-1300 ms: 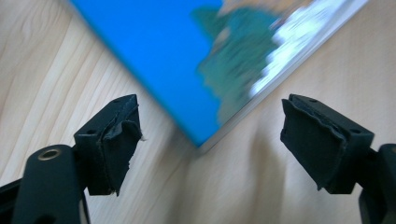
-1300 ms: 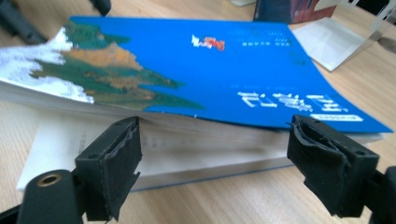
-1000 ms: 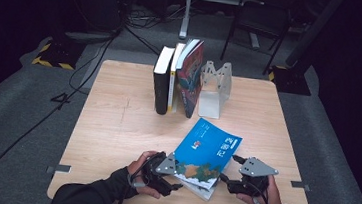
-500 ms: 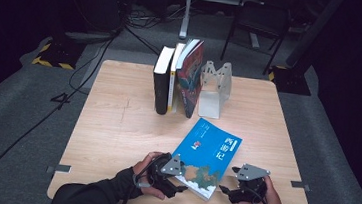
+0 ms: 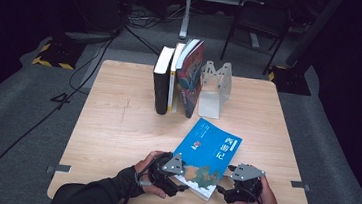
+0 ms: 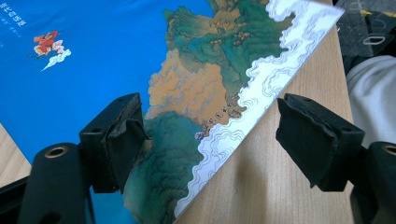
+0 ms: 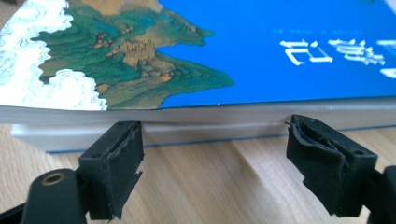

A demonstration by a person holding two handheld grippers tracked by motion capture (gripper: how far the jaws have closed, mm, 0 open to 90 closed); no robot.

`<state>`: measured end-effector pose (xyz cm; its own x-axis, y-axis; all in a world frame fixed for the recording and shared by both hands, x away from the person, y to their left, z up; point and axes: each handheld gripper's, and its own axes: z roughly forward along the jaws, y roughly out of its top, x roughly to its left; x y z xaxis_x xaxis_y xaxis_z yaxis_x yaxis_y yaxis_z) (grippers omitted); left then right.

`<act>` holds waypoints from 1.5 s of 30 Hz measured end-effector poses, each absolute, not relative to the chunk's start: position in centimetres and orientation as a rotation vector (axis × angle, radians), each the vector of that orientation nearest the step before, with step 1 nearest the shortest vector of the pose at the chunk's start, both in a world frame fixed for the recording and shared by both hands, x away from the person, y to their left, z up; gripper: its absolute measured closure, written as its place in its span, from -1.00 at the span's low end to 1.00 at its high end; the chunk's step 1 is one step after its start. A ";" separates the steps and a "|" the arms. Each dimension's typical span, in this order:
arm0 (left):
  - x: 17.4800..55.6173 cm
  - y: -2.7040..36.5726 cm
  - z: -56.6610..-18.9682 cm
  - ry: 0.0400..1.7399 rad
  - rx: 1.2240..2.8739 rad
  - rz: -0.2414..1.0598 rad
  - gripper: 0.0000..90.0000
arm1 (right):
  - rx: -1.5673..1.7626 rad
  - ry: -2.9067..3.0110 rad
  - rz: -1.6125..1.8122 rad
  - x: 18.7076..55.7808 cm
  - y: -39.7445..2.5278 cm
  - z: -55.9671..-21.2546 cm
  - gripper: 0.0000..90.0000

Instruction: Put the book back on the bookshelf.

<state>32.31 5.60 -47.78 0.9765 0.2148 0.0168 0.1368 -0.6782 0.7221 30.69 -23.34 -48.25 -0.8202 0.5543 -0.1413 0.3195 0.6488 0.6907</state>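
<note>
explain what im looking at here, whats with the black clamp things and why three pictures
A person sits at a light wooden table holding a hand-held grasping tool in each hand: the left tool and the right tool. No robot arm is involved.

The high view looks down from above. The other two pictures come from small cameras riding on each tool, looking out between its two black jaws.

On the table lies a blue paperback book with a painted green-and-ochre landscape cover. Behind it three upright books stand beside a pale metal bookend.

Nothing is held. Both tools are open: the left tool's jaws straddle the book's near corner, and the right tool faces its page edge.
</note>
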 end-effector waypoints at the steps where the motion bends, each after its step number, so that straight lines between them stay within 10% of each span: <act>1: 32.3 5.6 -47.8 0.246 2.325 0.125 -0.50 | 0.696 2.527 0.969 30.7 -23.3 -48.2 -0.59; 21: 31.4 2.5 -47.6 0.222 2.360 0.205 -0.58 | 0.687 2.393 1.083 31.5 -22.1 -44.8 -0.62; 33: 32.2 2.9 -46.5 0.285 2.273 0.263 0.55 | 0.670 2.367 1.101 32.4 -21.7 -44.1 -0.64; 45: 33.5 7.3 -45.8 0.246 2.227 0.208 0.69 | 0.573 2.435 1.156 33.9 -21.9 -44.6 -0.44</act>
<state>33.47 7.34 -45.79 0.9666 0.2481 0.0642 0.1040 -0.6089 0.7864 33.87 -21.89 -44.61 -0.8434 0.5115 -0.1643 0.1961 0.5777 0.7923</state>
